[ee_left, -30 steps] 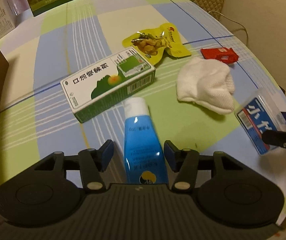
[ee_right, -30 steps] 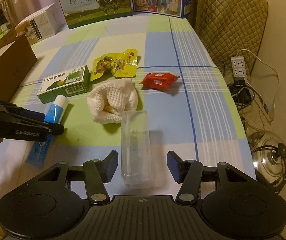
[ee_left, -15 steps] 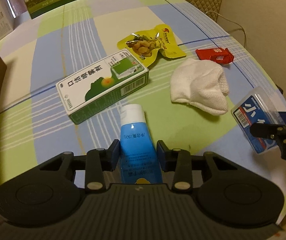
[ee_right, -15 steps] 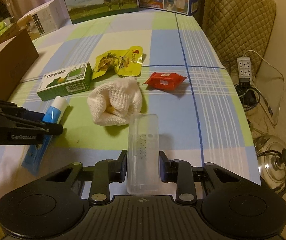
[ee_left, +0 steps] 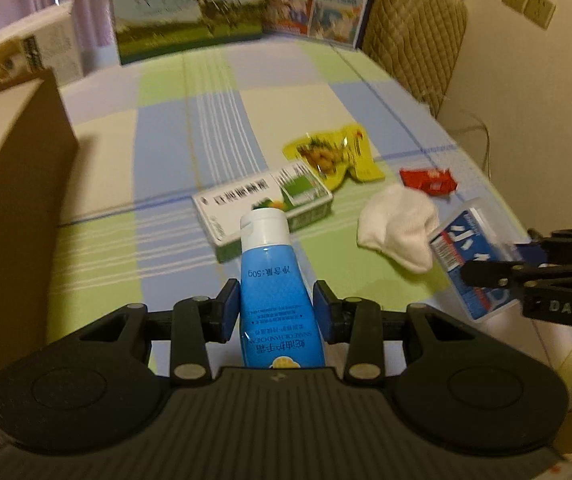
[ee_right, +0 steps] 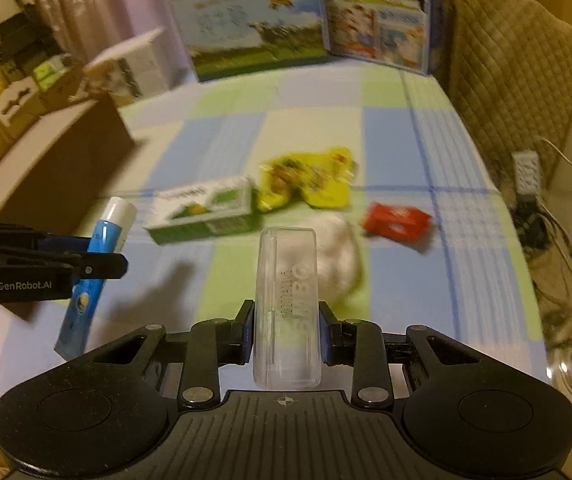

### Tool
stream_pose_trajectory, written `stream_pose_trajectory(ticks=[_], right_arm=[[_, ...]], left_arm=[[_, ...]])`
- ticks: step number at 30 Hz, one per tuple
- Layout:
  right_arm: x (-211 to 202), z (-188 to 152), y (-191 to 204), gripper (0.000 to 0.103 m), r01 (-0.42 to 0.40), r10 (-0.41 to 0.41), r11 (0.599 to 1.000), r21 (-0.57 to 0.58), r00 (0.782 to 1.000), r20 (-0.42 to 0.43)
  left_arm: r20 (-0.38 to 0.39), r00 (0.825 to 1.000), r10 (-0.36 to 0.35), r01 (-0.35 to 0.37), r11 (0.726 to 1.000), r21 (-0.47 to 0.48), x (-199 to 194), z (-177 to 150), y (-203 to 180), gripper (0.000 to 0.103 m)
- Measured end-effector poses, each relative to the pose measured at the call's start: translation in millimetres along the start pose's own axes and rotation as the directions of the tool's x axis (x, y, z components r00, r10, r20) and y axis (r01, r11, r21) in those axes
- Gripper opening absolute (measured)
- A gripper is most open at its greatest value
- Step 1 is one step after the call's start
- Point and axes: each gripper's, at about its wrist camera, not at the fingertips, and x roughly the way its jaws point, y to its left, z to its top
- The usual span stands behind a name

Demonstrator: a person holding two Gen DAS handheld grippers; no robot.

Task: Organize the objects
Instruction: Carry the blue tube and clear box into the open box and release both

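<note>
Tube (ee_left: 273, 280): we note glossy blue plastic, white cap.
Case (ee_right: 287, 304): we see clear, smooth plastic.
Sock (ee_left: 400, 226): white knitted cloth.
Tablecloth (ee_left: 165, 140): matt checked fabric.
Carton (ee_left: 261, 208): printed cardboard.

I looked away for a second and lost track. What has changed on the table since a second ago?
Both grippers closed and lifted: the left gripper took the blue tube, the right gripper the clear plastic case, both now off the tablecloth. The green box, white cloth, yellow packet and red packet stayed put.
</note>
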Motion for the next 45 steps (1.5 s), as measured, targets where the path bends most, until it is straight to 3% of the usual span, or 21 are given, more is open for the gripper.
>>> stream_pose_trajectory(ticks=[11, 19, 25, 29, 36, 45], right_arm=[[-11, 35, 78, 0.028, -0.123, 0.133, 0.986, -0.113, 0.988, 0.079], [1, 60, 164, 0.028, -0.27, 0.292, 0.941, -0.202, 0.952, 0.09], [25, 75, 219, 0.028, -0.343, 0.367, 0.913, -0.221, 0.927, 0.075], [50, 87, 249, 0.028, -0.364, 0.385, 0.906, -0.217, 0.921, 0.061], [87, 105, 286, 0.028, -0.348, 0.363, 0.914, -0.209, 0.931, 0.038], [132, 115, 306, 0.028, -0.288, 0.291, 0.935, -0.205, 0.957, -0.013]], left_arm=[[0.156, 0.987, 0.035, -0.021, 0.995, -0.093, -79, 4, 46, 0.034], [0.221, 0.969, 0.107, -0.074, 0.985, -0.155, -127, 2, 97, 0.034], [0.246, 0.952, 0.184, -0.137, 0.971, -0.196, -154, -2, 145, 0.034], [0.249, 0.942, 0.226, -0.173, 0.961, -0.217, -163, -2, 177, 0.034], [0.22, 0.939, 0.263, -0.212, 0.949, -0.233, -151, 6, 227, 0.034], [0.156, 0.953, 0.259, -0.225, 0.952, -0.206, -115, 21, 268, 0.034]])
